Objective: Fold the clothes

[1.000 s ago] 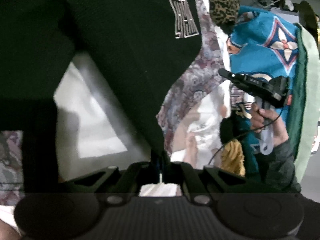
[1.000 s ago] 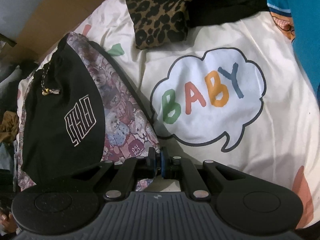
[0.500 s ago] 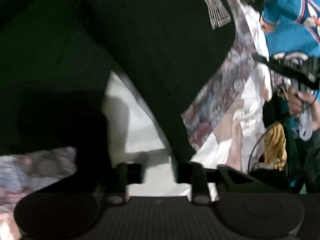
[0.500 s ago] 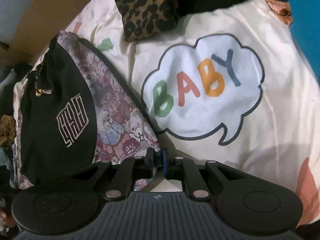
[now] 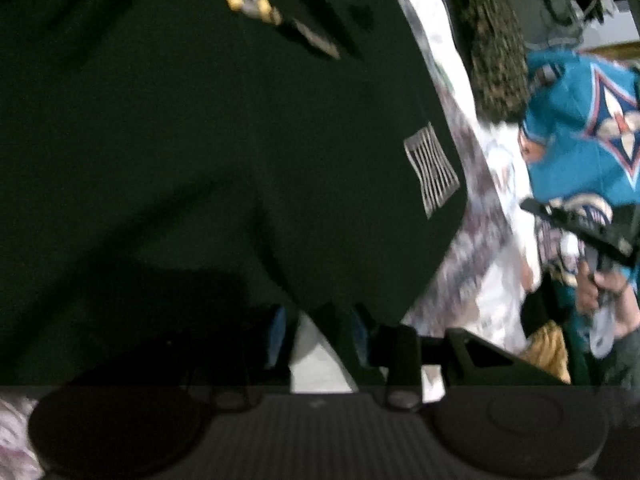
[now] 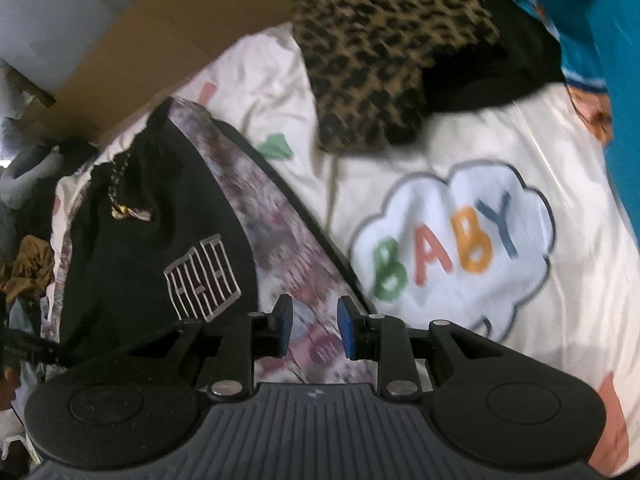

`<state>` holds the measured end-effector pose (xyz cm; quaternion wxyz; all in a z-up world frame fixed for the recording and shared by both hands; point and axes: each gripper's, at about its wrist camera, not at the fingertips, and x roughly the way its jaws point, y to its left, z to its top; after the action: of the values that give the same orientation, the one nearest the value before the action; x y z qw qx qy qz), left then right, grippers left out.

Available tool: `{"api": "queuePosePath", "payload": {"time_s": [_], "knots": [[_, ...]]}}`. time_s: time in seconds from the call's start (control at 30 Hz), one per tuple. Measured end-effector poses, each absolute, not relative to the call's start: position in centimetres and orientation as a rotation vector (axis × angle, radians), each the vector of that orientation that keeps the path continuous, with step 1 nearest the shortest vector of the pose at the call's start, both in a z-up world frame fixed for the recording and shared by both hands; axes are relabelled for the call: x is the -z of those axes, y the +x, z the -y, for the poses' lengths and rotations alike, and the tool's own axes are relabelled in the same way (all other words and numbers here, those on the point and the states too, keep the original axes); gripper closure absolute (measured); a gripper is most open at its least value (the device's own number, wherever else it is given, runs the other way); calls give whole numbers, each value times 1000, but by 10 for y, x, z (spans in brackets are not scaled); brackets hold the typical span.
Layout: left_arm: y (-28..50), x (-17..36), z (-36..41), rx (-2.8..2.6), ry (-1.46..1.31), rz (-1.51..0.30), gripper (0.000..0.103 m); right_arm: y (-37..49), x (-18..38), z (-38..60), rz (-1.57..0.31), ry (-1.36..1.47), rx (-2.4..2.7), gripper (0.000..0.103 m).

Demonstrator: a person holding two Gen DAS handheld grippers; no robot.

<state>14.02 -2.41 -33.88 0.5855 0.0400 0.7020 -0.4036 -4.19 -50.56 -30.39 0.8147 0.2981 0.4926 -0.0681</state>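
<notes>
Black shorts (image 6: 132, 248) lie beside leopard cloth (image 6: 384, 52); right tongs (image 6: 314, 326) opening empty, left tongs (image 5: 320, 336) apart.

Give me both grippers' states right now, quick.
Left gripper: open, nothing pinched; black garment lies just ahead.
Right gripper: jaws opening, nothing held, above the patterned fabric.

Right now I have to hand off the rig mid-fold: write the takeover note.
Left gripper: jaws apart; a corner of the black shorts hangs between them, and blur hides whether the pads touch it.
Right gripper: jaws opening, nothing between them, above the bear-print garment.
Things: the black shorts lie folded on the bear-print garment, logo up, on the white BABY sheet. Leopard-print garment and teal garment lie beyond.
Done: shorts look folded and released on the right side.
Left: clear the left gripper, then likely fold the remaining clothes.
</notes>
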Motion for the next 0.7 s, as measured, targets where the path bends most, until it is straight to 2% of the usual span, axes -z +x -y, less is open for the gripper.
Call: {"api": "queuePosePath", "payload": {"time_s": [0.27, 0.5, 0.6, 0.7], "knots": [[188, 319, 43, 855, 113, -1489, 65, 1, 301, 495, -1029, 562, 133, 77], [220, 313, 73, 840, 117, -1469, 64, 35, 308, 493, -1003, 532, 142, 77], [233, 311, 85, 809, 132, -1438, 64, 47, 312, 497, -982, 543, 159, 69], [242, 310, 99, 782, 139, -1409, 64, 59, 314, 497, -957, 542, 153, 68]]}}
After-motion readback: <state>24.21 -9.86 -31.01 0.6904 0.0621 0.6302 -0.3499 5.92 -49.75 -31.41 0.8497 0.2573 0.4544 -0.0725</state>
